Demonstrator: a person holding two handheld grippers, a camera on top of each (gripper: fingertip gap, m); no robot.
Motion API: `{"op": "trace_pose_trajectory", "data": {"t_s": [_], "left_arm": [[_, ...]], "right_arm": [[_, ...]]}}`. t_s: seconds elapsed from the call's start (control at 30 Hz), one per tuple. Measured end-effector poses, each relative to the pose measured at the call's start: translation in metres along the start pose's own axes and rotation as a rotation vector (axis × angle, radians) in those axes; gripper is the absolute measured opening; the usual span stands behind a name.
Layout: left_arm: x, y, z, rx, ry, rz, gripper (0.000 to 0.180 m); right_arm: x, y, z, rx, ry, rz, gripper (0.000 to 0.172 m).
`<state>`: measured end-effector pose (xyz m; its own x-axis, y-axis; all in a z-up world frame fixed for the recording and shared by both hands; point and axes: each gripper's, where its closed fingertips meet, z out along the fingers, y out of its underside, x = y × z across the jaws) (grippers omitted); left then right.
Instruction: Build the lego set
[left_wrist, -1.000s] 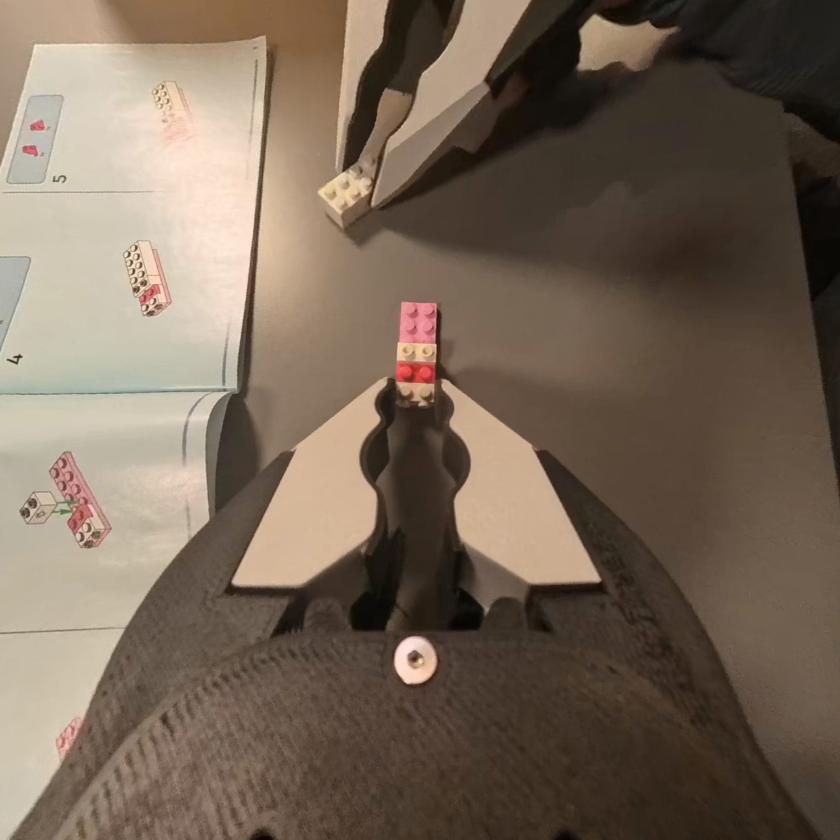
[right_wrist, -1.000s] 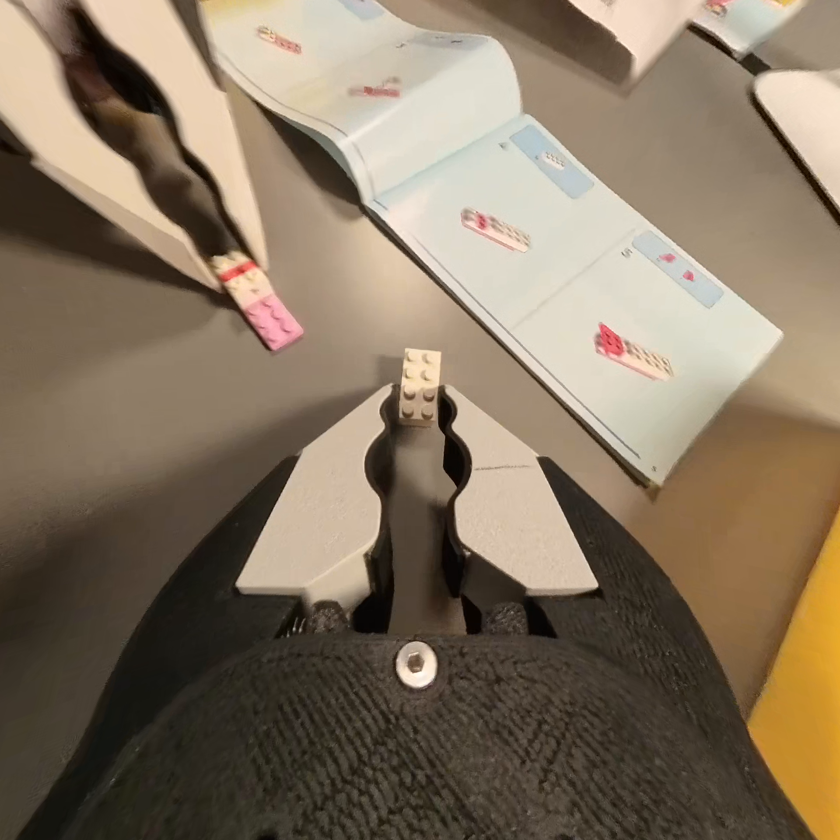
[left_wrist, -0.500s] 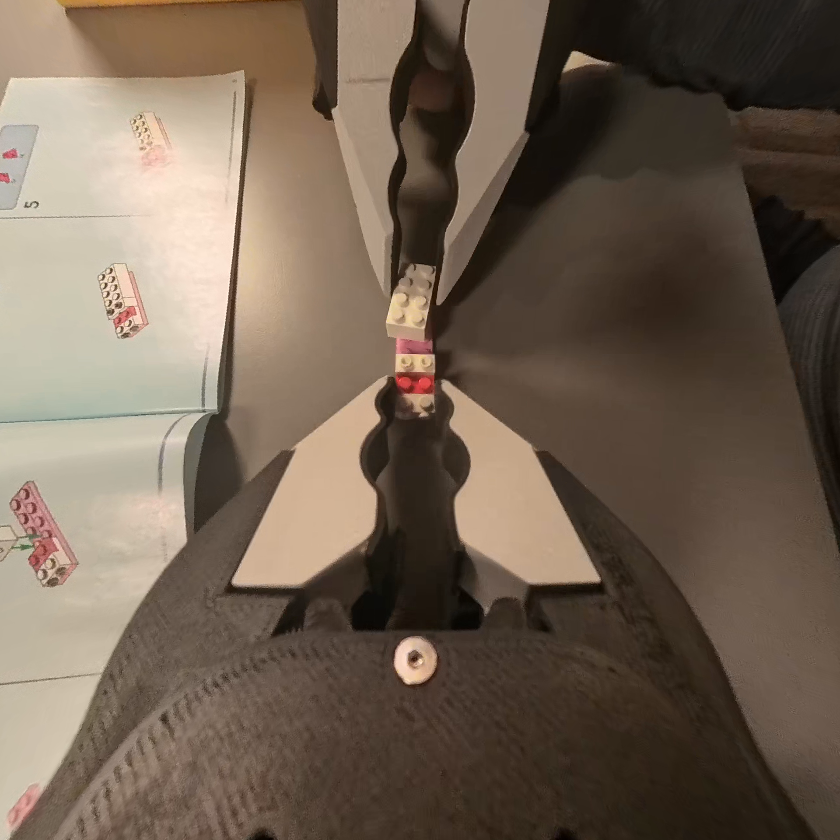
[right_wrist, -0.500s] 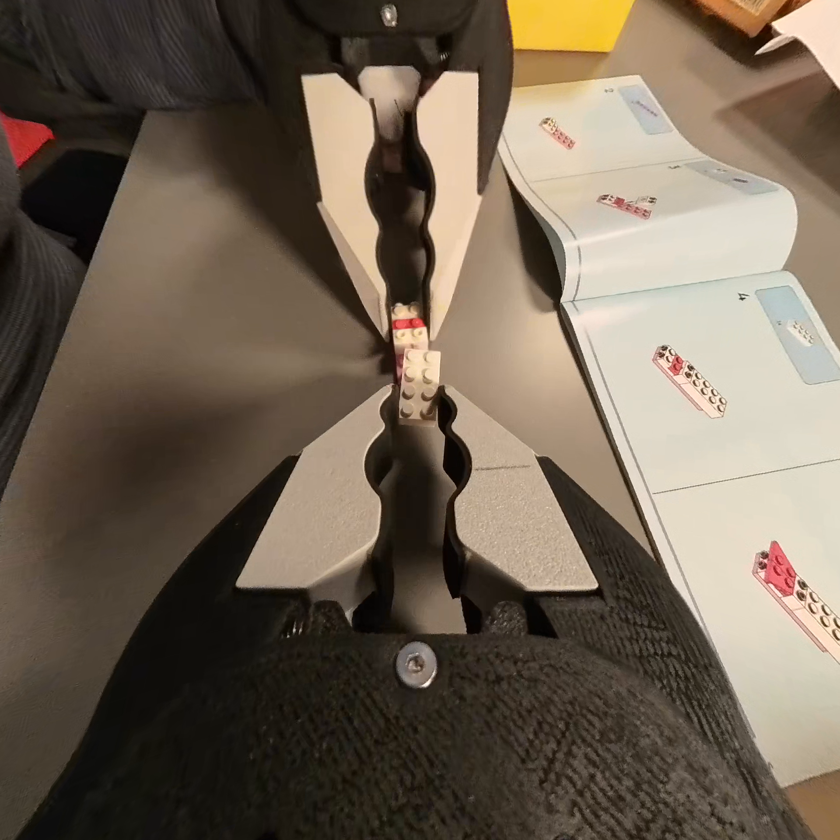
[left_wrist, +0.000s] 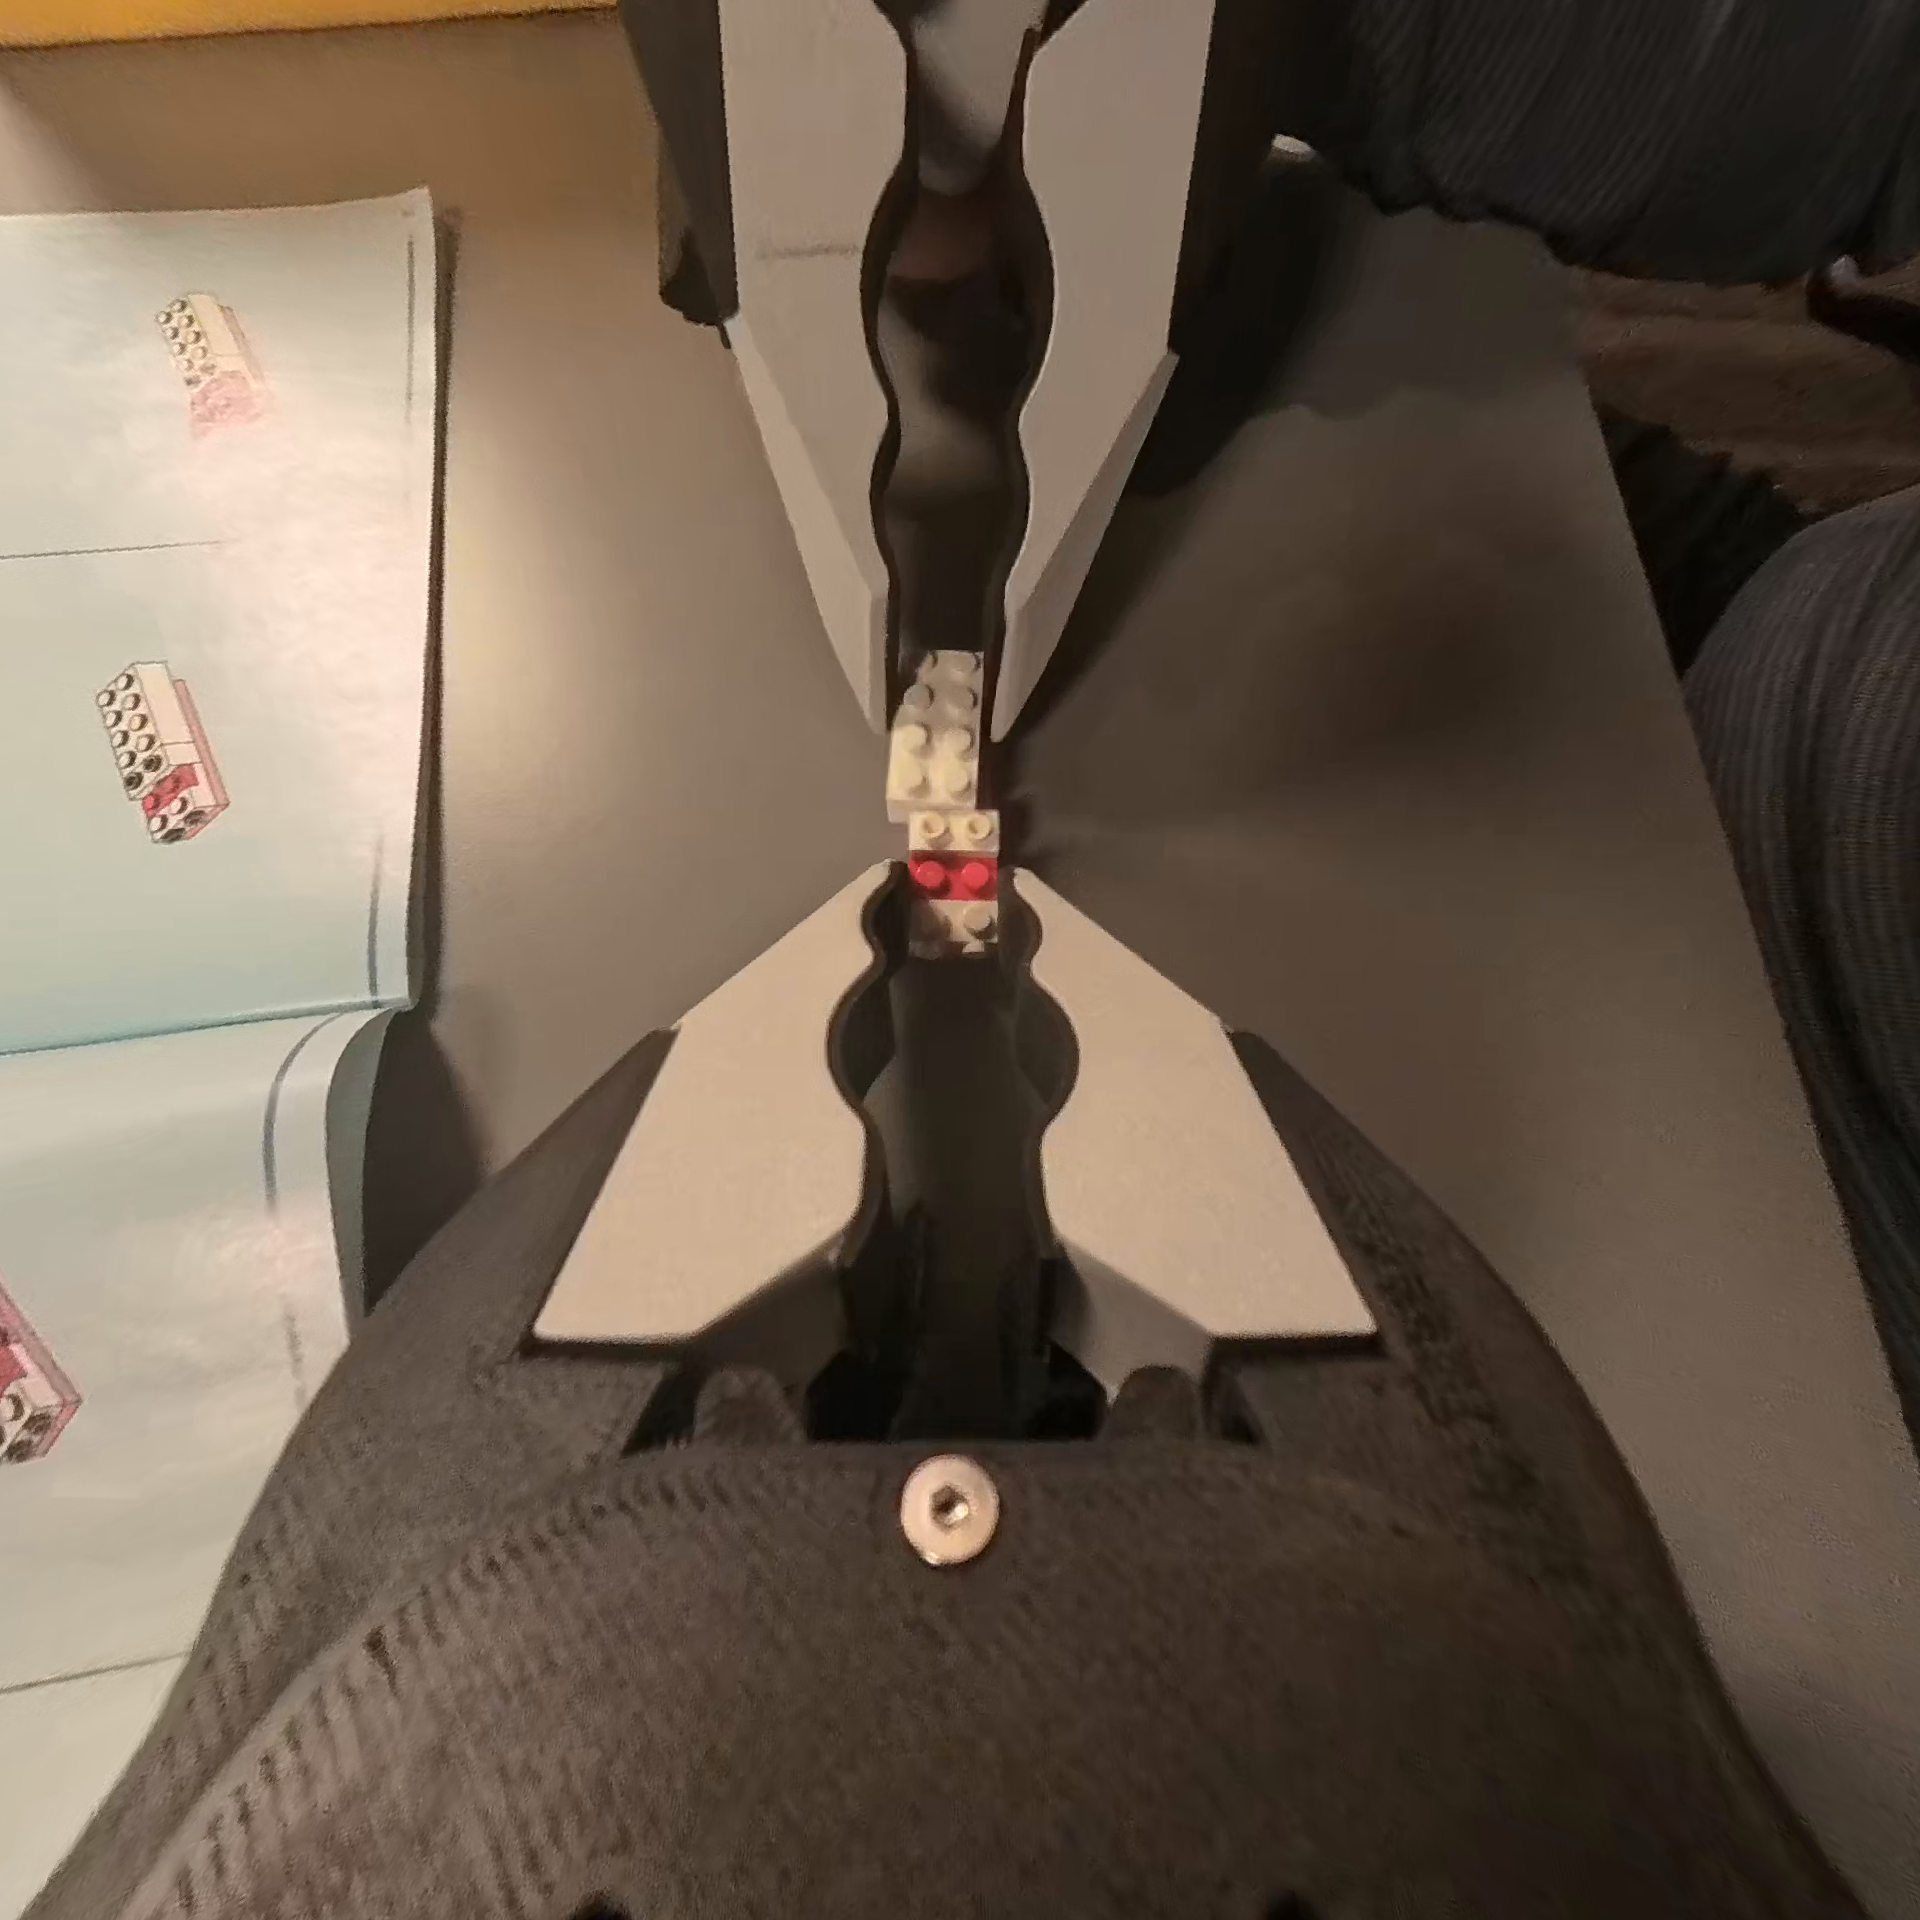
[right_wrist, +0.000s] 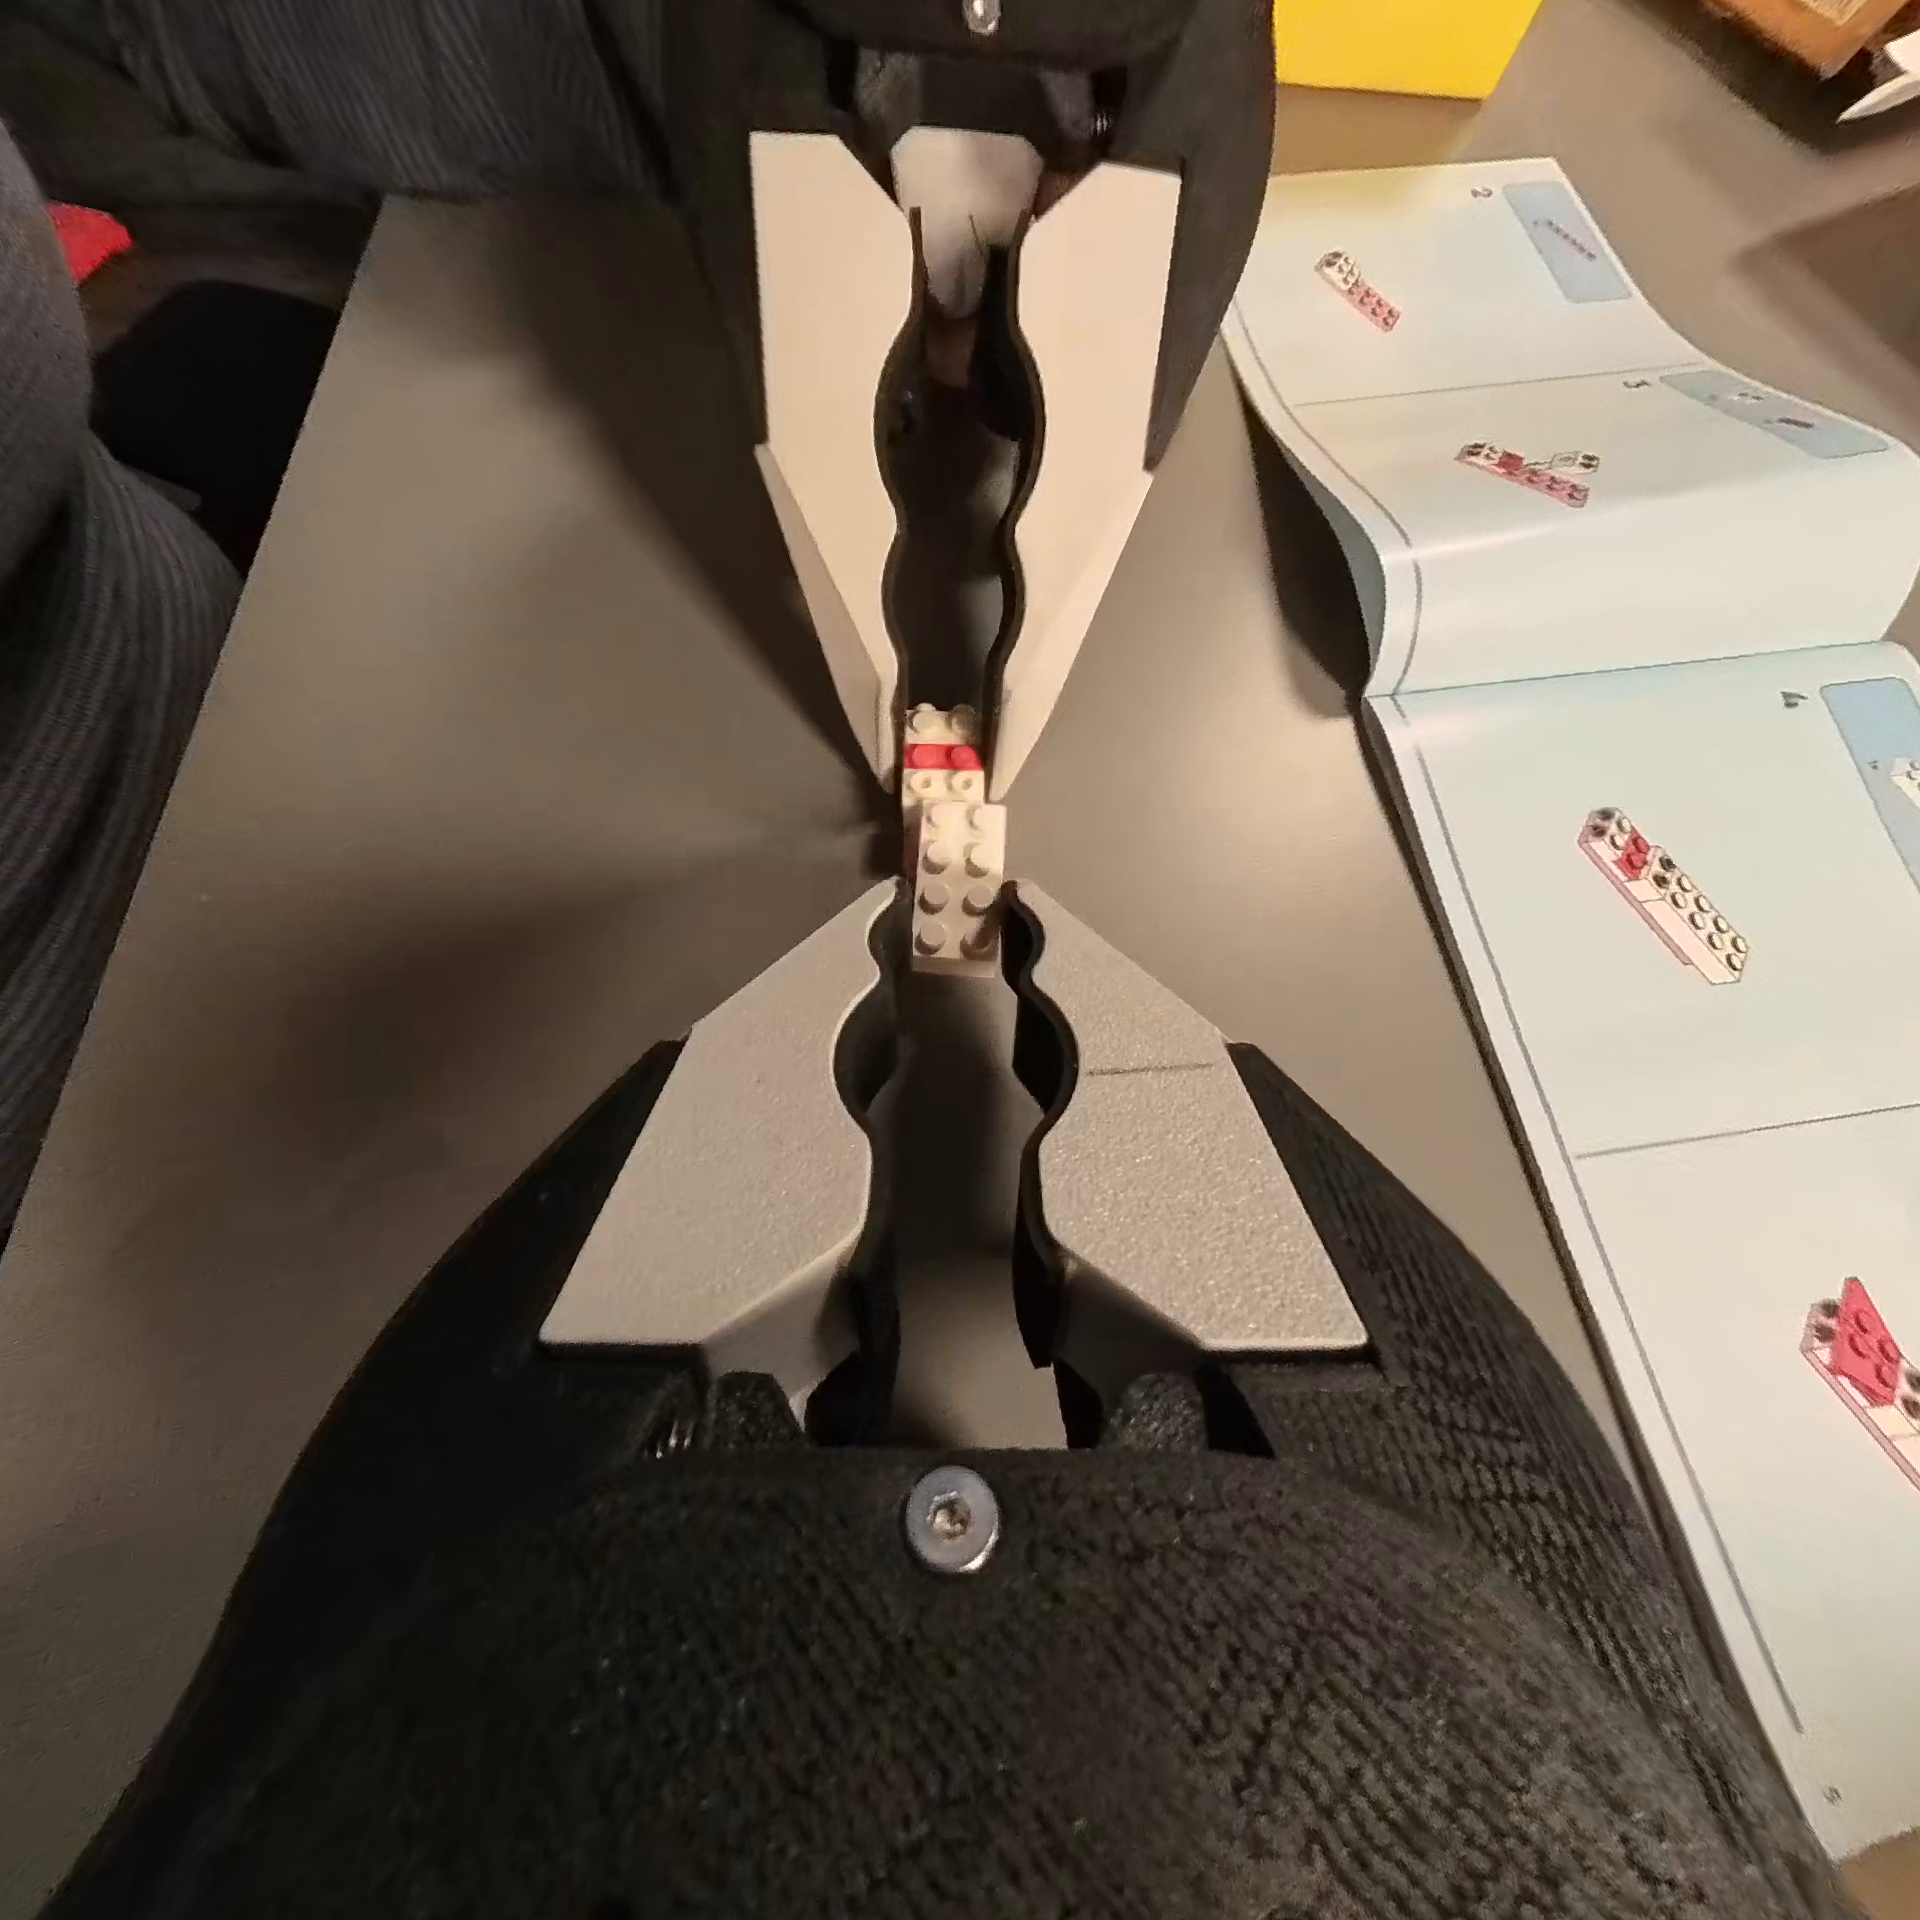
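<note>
So we've got the two grippers nose to nose over the grey table (left_wrist: 1299, 790), right in the middle of both frames. The left gripper (left_wrist: 954, 894) is clamped on a small brick stack (left_wrist: 954, 883) – white, red, white studs showing, pads tight against its sides. The right gripper (right_wrist: 958, 914) is clenched on a white two-by-four brick (right_wrist: 958, 883), also pinched from both sides.

In the left wrist view the white brick comes down from the top centre of the frame and its free end sits right against the far end of the stack – touching or overlapping it, we can't tell which, and it's a bit blurry. The right wrist view shows the same meeting from the other side, with the stack just above frame centre.

A pale blue instruction booklet (left_wrist: 208, 623) lies open on the table, along the left edge of the left view and the right edge of the right view. A yellow box (right_wrist: 1392, 47) peeks in at the upper right of the right view.
</note>
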<state>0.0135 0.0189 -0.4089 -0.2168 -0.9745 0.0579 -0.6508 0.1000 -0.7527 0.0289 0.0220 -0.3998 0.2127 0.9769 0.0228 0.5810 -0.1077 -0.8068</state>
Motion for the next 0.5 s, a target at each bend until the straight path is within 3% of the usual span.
{"op": "trace_pose_trajectory", "data": {"t_s": [0.5], "left_arm": [[0.0021,-0.0057,0.0005,0.029,0.012,-0.025,0.016]], "right_arm": [[-0.0024,-0.0008,-0.0016,0.009,0.01,0.003,0.019]]}}
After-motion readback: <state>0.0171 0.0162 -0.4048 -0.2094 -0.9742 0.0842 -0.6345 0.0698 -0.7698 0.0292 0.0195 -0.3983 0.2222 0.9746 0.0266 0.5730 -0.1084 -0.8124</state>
